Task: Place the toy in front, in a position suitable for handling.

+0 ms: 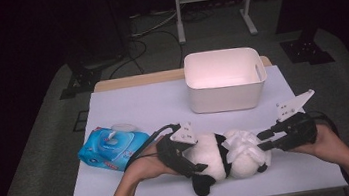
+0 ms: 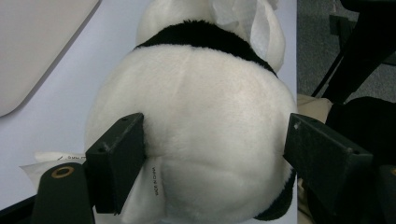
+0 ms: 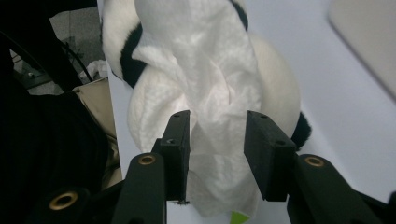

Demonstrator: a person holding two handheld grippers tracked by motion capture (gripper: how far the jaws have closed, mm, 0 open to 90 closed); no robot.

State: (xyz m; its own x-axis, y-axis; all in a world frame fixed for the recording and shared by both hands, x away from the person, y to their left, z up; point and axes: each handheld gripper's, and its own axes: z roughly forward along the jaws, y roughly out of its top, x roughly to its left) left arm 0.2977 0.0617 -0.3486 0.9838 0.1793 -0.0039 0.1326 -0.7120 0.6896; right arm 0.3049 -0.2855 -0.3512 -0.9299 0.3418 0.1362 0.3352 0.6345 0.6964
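A black-and-white panda plush (image 1: 215, 161) lies on its side near the front edge of the table. A crumpled white wipe (image 1: 242, 144) is draped over its head end. My left gripper (image 1: 197, 154) comes in from the left, and its jaws press into both flanks of the panda's round white body (image 2: 201, 116). My right gripper (image 1: 261, 140) points in from the right. In the right gripper view the wipe (image 3: 210, 70) hangs between the jaws of that gripper (image 3: 217, 116), whose pads stand a little apart from it. The panda (image 3: 275, 88) lies behind the wipe.
A white plastic bin (image 1: 227, 91) stands at the back centre of the white-covered table (image 1: 138, 107). A blue pack of wet wipes (image 1: 113, 146) lies to the left of my left hand. Dark floor, cables and a stand's legs lie beyond the table.
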